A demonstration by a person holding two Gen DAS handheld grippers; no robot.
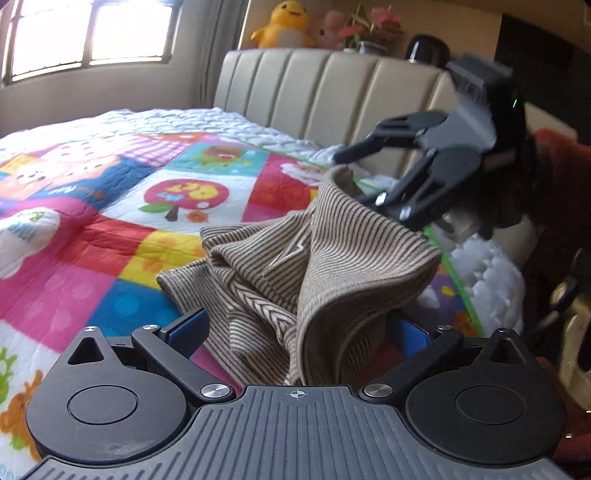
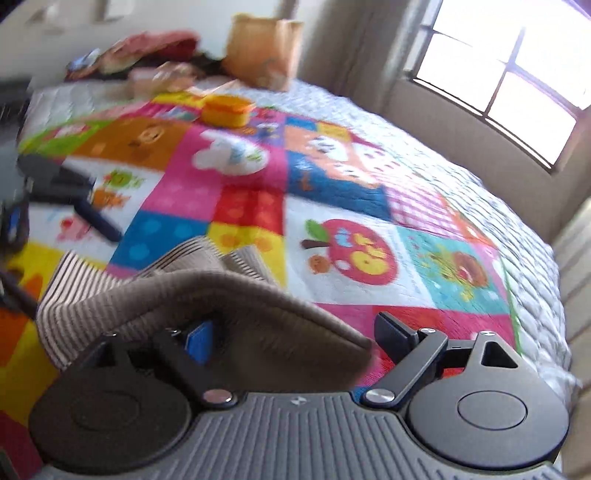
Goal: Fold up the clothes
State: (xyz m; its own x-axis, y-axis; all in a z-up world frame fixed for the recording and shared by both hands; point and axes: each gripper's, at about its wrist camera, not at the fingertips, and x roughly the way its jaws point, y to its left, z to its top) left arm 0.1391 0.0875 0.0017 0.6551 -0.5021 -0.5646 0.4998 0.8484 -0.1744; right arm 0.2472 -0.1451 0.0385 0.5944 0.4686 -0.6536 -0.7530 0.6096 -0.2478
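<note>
A beige and brown striped garment [image 1: 295,266] lies bunched on the colourful patchwork quilt [image 1: 110,206]. My left gripper [image 1: 299,332] is open, and a fold of the garment drapes between its blue-padded fingers. My right gripper [image 1: 364,177] shows in the left wrist view at the garment's raised far corner, jaws apart around that edge. In the right wrist view the garment [image 2: 207,295] drapes over my right gripper [image 2: 295,336], which stands open, and the left gripper [image 2: 74,206] shows blurred at the left.
A padded beige headboard [image 1: 314,85] with plush toys [image 1: 284,26] and a flower pot stands behind the bed. An orange box [image 2: 227,109], a paper bag [image 2: 262,51] and piled clothes lie at the bed's far end. Windows are on one side.
</note>
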